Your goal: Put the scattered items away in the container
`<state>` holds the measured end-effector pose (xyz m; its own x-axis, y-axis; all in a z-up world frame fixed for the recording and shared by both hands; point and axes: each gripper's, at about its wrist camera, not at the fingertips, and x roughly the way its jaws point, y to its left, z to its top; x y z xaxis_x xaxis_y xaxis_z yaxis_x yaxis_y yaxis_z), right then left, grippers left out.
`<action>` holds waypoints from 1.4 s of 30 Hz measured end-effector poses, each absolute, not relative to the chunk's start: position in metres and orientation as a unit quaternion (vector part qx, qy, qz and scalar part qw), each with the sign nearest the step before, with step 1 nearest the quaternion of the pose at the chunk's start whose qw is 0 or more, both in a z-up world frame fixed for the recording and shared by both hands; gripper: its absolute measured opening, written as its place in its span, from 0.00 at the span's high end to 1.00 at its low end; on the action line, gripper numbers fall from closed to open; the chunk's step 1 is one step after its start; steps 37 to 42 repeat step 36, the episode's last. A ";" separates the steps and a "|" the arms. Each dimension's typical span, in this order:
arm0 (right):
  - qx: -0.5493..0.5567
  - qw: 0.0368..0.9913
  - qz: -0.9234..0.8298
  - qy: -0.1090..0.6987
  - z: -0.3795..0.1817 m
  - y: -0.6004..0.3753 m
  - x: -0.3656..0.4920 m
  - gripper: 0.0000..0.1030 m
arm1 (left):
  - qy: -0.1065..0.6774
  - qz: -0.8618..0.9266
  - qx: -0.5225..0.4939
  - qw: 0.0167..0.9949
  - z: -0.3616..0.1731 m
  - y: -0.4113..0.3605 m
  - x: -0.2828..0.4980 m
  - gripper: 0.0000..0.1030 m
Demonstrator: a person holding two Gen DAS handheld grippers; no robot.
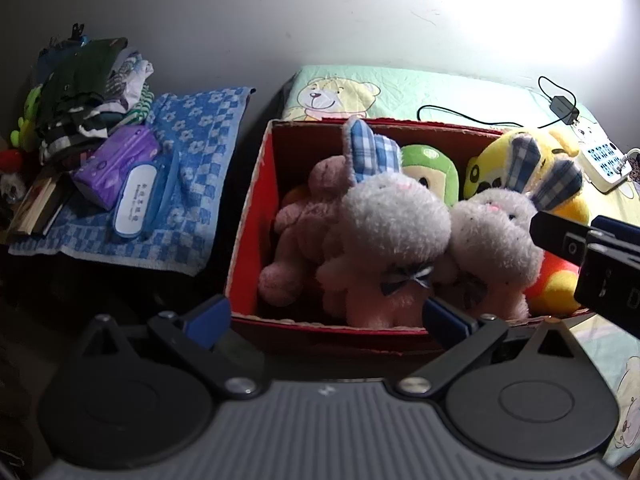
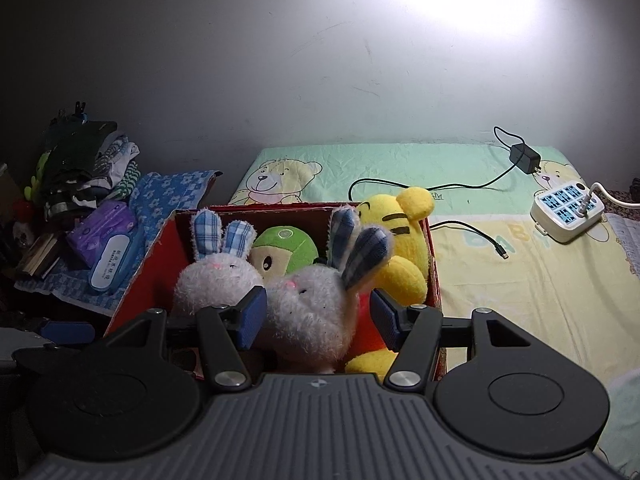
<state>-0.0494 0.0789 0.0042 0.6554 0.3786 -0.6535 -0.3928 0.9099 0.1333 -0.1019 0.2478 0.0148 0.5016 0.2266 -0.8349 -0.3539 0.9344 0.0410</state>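
**Right gripper straddles the nearer rabbit; box already full**

The red cardboard box (image 1: 248, 216) sits on the bed (image 2: 520, 280) and holds every soft toy in view: a pink bear (image 1: 304, 216), two pale rabbits with blue checked ears, a green plush (image 2: 286, 254) and a yellow bear (image 2: 400, 240). No toy lies loose on the sheet in either view; only a charger cable (image 2: 472, 232) and a power strip (image 2: 566, 212) are out there.

The relation that matters is at the right gripper (image 2: 318, 318). Its jaws are spread, one on each side of the right-hand rabbit (image 2: 312, 316), whose head fills the gap between them and whose ears point up and away. I cannot tell whether the pads touch the fur or stand just clear of it. This rabbit lies directly ahead of the right gripper, well inside the box's near wall.

The left gripper (image 1: 326, 314) is also spread and holds nothing. It hovers at the near rim, with the left-hand rabbit (image 1: 394, 224) just beyond it. The right gripper is the nearer of the two to its toy.

I judge the tidying nearly done: what remains is likely drawing both grippers back without dragging a rabbit out.
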 end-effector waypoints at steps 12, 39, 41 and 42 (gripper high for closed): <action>-0.008 0.909 0.197 0.368 0.000 0.091 -0.047 0.41 | 0.473 0.150 -0.073 0.865 0.010 0.258 -0.094 0.01; -0.006 0.913 0.204 0.354 0.001 0.101 -0.034 0.38 | 0.453 0.158 -0.087 0.873 0.011 0.267 -0.081 0.06; -0.006 0.913 0.204 0.354 0.001 0.101 -0.034 0.38 | 0.453 0.158 -0.087 0.873 0.011 0.267 -0.081 0.06; -0.006 0.913 0.204 0.354 0.001 0.101 -0.034 0.38 | 0.453 0.158 -0.087 0.873 0.011 0.267 -0.081 0.06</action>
